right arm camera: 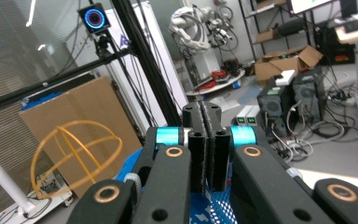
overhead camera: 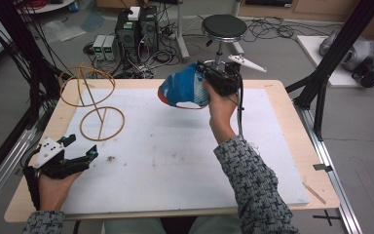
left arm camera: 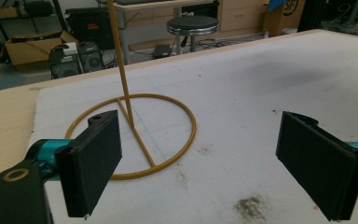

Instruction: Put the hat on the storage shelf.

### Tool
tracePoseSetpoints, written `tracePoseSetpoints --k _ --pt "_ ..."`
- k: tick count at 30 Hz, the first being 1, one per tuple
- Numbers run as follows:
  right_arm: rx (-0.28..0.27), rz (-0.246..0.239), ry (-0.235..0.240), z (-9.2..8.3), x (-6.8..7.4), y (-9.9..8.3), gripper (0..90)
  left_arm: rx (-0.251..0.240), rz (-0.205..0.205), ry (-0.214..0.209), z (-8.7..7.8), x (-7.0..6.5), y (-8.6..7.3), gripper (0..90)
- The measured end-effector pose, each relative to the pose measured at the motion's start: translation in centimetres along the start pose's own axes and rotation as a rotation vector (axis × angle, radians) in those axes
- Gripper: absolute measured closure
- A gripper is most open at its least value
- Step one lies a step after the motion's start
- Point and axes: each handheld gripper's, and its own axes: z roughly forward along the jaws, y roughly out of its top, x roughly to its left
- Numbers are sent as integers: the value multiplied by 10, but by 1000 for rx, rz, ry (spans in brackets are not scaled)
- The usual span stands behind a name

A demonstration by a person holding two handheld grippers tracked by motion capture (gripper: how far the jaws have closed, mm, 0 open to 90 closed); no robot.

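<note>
My right gripper [overhead camera: 201,69] is raised over the far middle of the table, shut on a blue fabric item [overhead camera: 182,88] with white and red patches that hangs to its left. In the right gripper view the jaws are pressed together [right arm camera: 206,112], with blue and white mesh fabric [right arm camera: 214,207] below them. My left gripper [overhead camera: 82,146] rests low at the table's front left, open and with nothing in it [left arm camera: 205,158]. A gold wire stand has a ring base [overhead camera: 102,123] [left arm camera: 193,133], a thin upright rod [left arm camera: 121,60] and a wire dome [overhead camera: 86,87] [right arm camera: 74,154] on top.
A white mat [overhead camera: 175,161] covers the wooden table [overhead camera: 297,126]. A dark smudge [left arm camera: 249,207] lies on the mat near my left gripper. Behind the table stand a black stool [overhead camera: 224,27] and computer boxes with cables [overhead camera: 136,29]. Black frame posts [overhead camera: 321,83] rise at both sides.
</note>
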Motion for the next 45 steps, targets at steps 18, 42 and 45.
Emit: tracePoseSetpoints --k 18,42,45 --pt "-41 -68 44 59 50 38 897 5 11 18 0 3 -4 145" --pt "-52 -129 145 110 112 59 897 2 6 32 -5 6 -5 145" --pt "-47 -129 166 116 121 60 897 2 3 34 -7 6 -5 145"
